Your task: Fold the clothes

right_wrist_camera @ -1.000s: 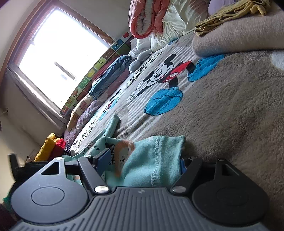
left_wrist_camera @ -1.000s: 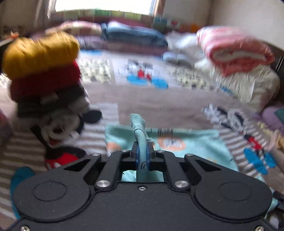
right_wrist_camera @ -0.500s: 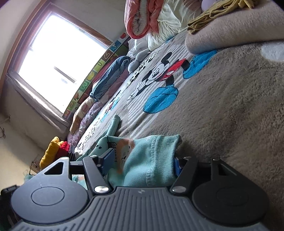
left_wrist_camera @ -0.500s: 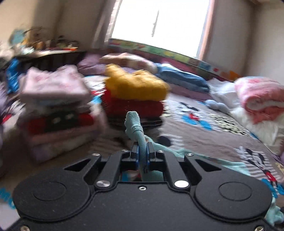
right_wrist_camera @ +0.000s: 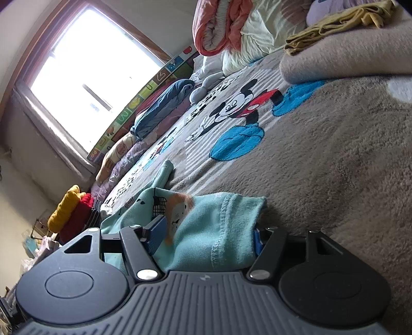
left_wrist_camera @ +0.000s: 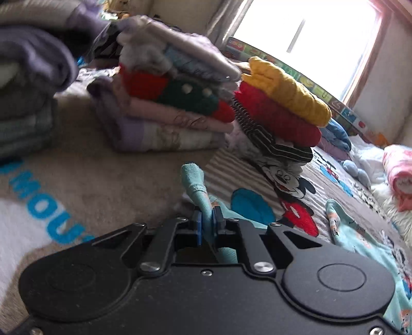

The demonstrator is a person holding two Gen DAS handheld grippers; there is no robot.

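Soft, limp mint-green printed cotton garment (left_wrist_camera: 360, 239) on the bed blanket (right_wrist_camera: 334, 159): left gripper (left_wrist_camera: 207, 224) pinches its cuff, right gripper (right_wrist_camera: 208, 232) straddles a bunched hem, seemingly gripping, best held at edges.

Spread over the bed, a taupe fleece blanket (right_wrist_camera: 334, 167), striped in places, printed with a Mickey Mouse figure (right_wrist_camera: 231, 105) beside blue patches. In the left wrist view, large blue lettering (left_wrist_camera: 43, 206) on a white area of it. Along the far edge, a bright window (right_wrist_camera: 85, 64) in a brown frame, with a colourful alphabet border (right_wrist_camera: 144, 95) just below. Against that border, crumpled blue bedding (right_wrist_camera: 164, 108); near it, a grey soft toy (right_wrist_camera: 203, 87). Farther along, a rolled pink quilt (right_wrist_camera: 219, 23) on top of cream bedding (right_wrist_camera: 262, 28). Nearby, a mustard-yellow cloth (right_wrist_camera: 334, 23) resting on a folded taupe blanket (right_wrist_camera: 347, 59).
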